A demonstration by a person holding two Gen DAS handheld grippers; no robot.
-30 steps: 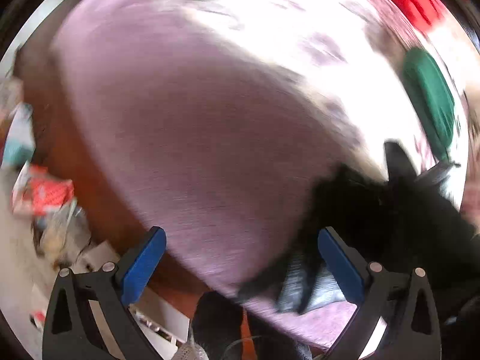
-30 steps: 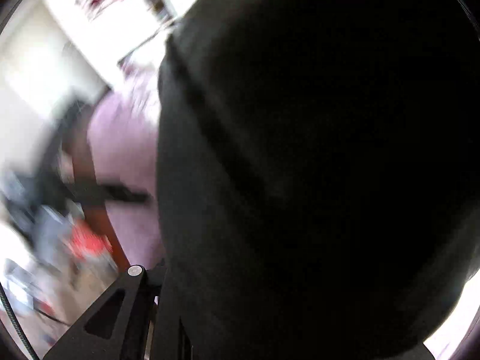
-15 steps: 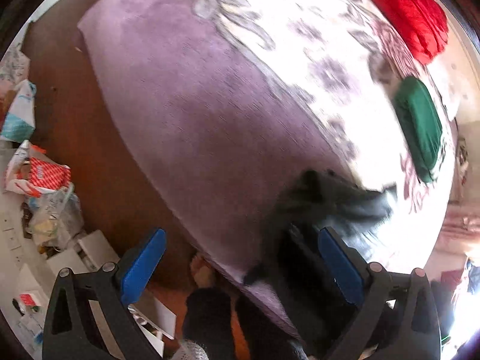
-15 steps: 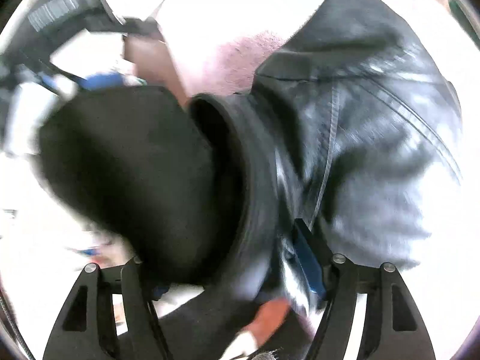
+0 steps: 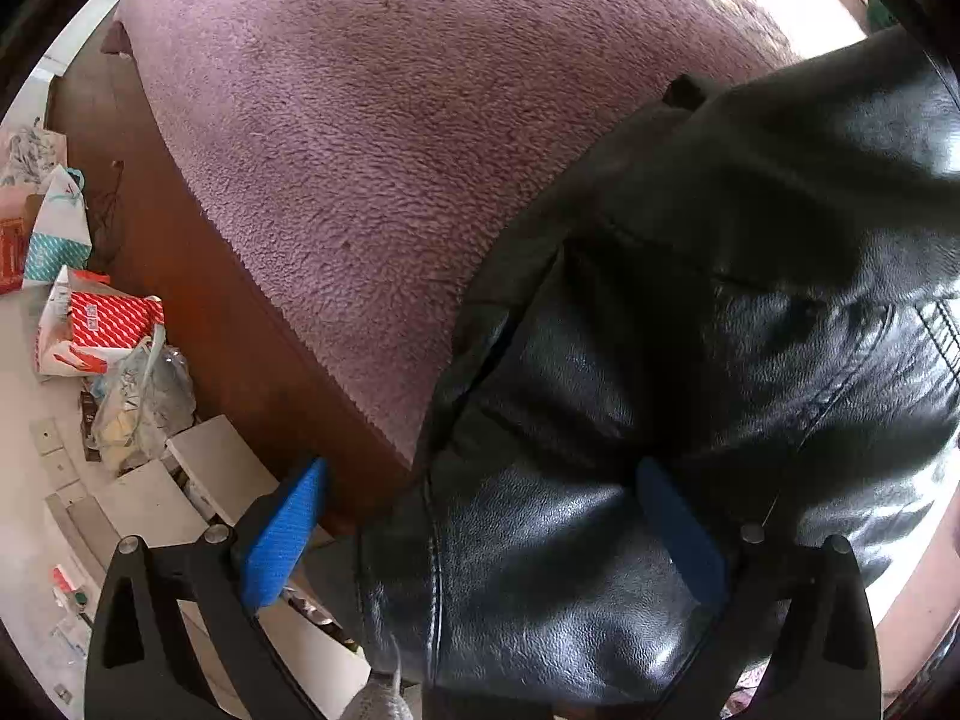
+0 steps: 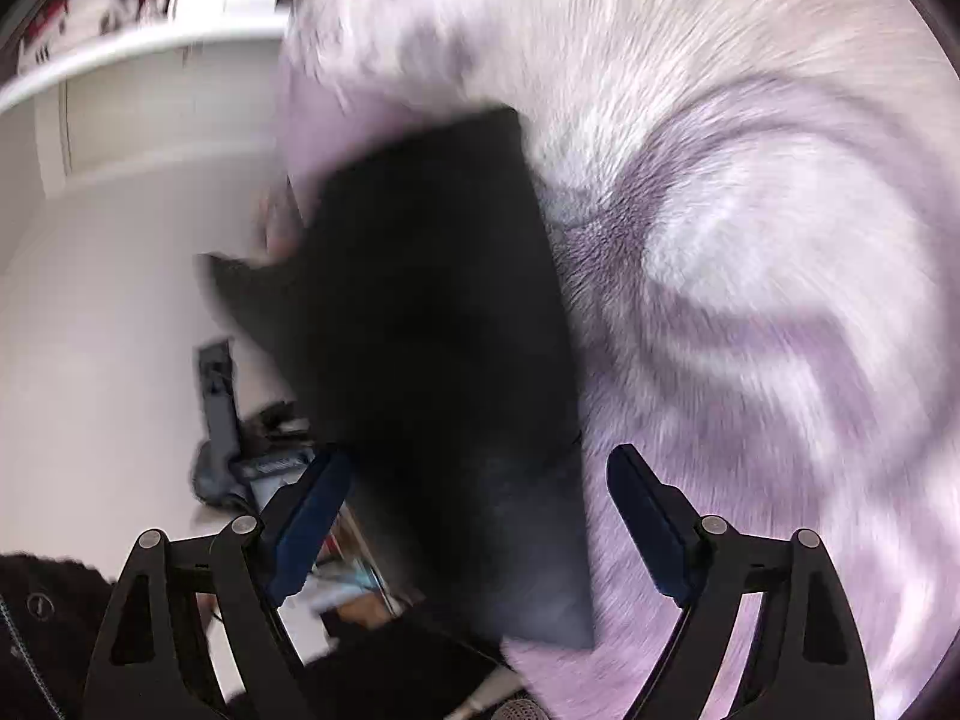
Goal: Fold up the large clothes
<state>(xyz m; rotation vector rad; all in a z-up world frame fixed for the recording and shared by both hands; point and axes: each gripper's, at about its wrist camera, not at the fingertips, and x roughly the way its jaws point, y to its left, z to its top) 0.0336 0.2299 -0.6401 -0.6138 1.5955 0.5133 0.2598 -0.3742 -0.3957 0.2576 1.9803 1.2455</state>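
A black leather jacket (image 5: pixel 708 312) lies on the purple fleece bed cover (image 5: pixel 390 120) at its near edge, partly hanging over it. My left gripper (image 5: pixel 480 516) is open just above the jacket's lower part, its blue pads (image 5: pixel 282 534) wide apart and holding nothing. In the blurred right wrist view a dark part of the jacket (image 6: pixel 444 360) lies on the patterned cover (image 6: pixel 750 240). My right gripper (image 6: pixel 474 510) is open over it, with the cloth between the spread fingers and not clamped.
Left of the bed, the floor (image 5: pixel 36 408) holds a red and white bag (image 5: pixel 96 330), plastic bags (image 5: pixel 138 402) and white boxes (image 5: pixel 204 468). The wooden bed frame (image 5: pixel 240 312) edges the cover. A white wall and furniture (image 6: pixel 120 150) stand left in the right view.
The jacket has dropped onto the bed. My right gripper, earlier closed on the jacket, now stands open. My left gripper has moved in close over the jacket.
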